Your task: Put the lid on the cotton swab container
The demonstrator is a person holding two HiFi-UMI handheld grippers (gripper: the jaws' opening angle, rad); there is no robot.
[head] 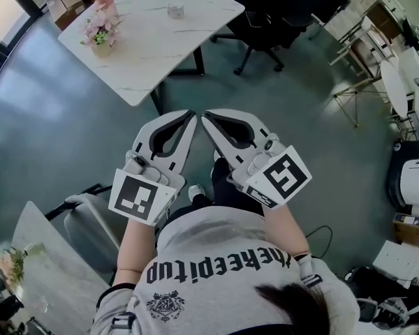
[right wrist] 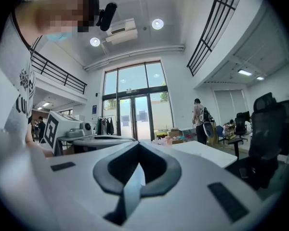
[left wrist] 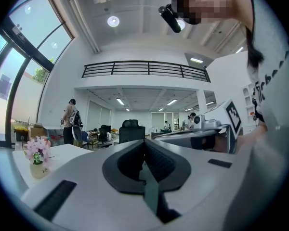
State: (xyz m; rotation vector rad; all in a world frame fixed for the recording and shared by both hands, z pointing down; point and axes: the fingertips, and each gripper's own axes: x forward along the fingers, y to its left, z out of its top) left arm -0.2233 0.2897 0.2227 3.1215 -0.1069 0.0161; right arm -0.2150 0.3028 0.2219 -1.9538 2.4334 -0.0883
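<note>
Head view: the left gripper [head: 191, 115] and right gripper [head: 205, 116] are held level above the floor, well short of the worktop [head: 150, 54]. Both sets of fingers [left wrist: 159, 162] are fully closed and grip nothing. The small object right of the flower pot [head: 101, 33] on the worktop is judged to be the cotton swab container [head: 175, 10]. No lid can be made out, so lid placement has not started.

The grey shirt [head: 220, 271] carries one line of black gothic lettering across the back, which seems to read "thekeepitup"; its first letters sit in a fold. Under it is a small black crest [head: 165, 306] whose print is too small to read. The left marker cube [head: 141, 197] and right marker cube [head: 286, 176] show black-and-white coded squares, not letters.
</note>
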